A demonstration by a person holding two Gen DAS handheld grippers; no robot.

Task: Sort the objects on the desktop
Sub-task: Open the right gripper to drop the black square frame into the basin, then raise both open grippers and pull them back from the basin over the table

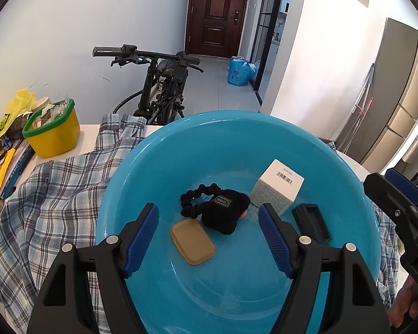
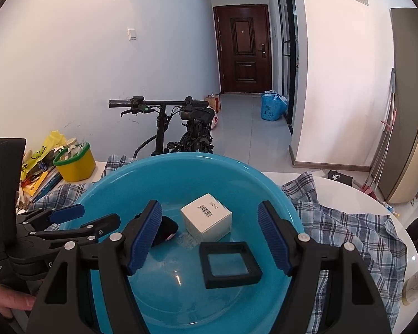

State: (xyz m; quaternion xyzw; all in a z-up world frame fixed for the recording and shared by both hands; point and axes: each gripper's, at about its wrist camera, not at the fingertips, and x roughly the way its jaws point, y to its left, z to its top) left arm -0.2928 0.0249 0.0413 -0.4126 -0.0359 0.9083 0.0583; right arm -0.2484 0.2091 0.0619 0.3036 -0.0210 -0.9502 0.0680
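Left gripper [image 1: 208,236]: fingers apart, holding nothing; tan case [image 1: 192,241] and black pouch [image 1: 225,211] between them.
Right gripper [image 2: 209,236]: fingers apart, empty; black frame [image 2: 229,264] and white box [image 2: 206,217] between them.
Basin [image 1: 264,139]: holds all four, on plaid shirt [image 1: 55,194].

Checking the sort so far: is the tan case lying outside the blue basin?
No, the tan case lies inside the blue basin, beside the black scrunchie.
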